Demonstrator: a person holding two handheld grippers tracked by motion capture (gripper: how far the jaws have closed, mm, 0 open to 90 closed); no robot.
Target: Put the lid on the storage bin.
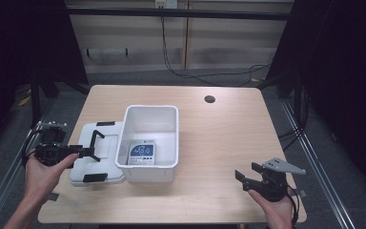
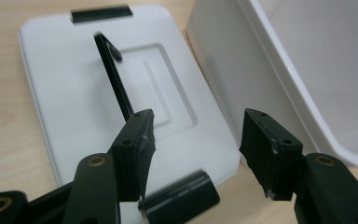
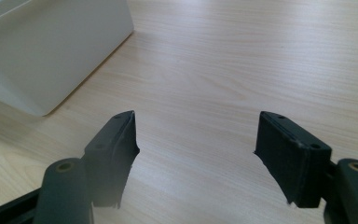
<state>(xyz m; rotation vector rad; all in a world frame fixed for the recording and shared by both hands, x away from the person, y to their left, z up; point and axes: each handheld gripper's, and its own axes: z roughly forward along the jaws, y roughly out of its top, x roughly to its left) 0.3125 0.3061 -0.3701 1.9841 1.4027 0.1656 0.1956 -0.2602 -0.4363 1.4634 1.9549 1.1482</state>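
Left hand-held gripper (image 2: 193, 140), jaws apart and empty, hangs right over the lid (image 2: 107, 93) lying flat just left of the bin (image 1: 150, 143), long axis running away; the right one's (image 1: 247, 174) far off.

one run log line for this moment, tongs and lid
left tongs: open over lid | right tongs: open, over bare table | lid: flat beside bin | bin: open

Matt plastic lid (image 2: 74, 93), wood-grain table (image 3: 242, 70).

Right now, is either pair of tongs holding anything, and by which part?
Nothing is held. The left tongs stand open over the lid; the right tongs are open above the table.
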